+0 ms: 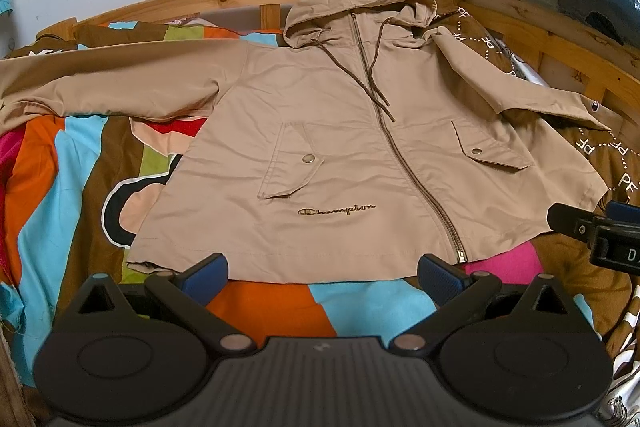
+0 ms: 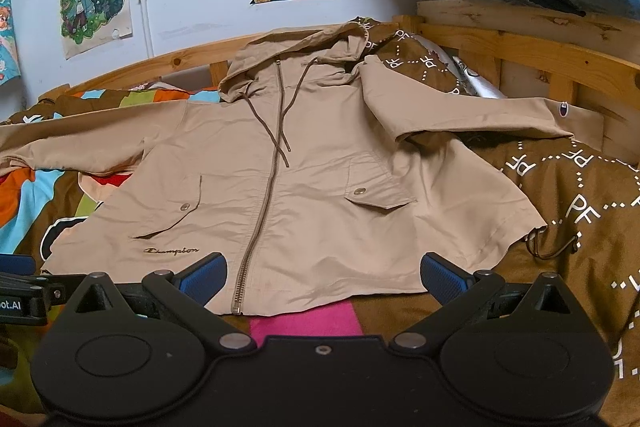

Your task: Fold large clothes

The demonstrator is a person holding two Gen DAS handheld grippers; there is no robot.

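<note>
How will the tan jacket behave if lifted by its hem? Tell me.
The tan jacket looks thin and creased, so it will probably drape limply and sag between grips. Its smooth fabric may slip. The zipper, closed along its length, should keep both front panels together.

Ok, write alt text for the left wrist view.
A tan hooded jacket lies zipped and spread flat, sleeves out, on a colourful bedspread. The open left gripper hovers at its hem, with the right gripper at the frame's right edge.
</note>
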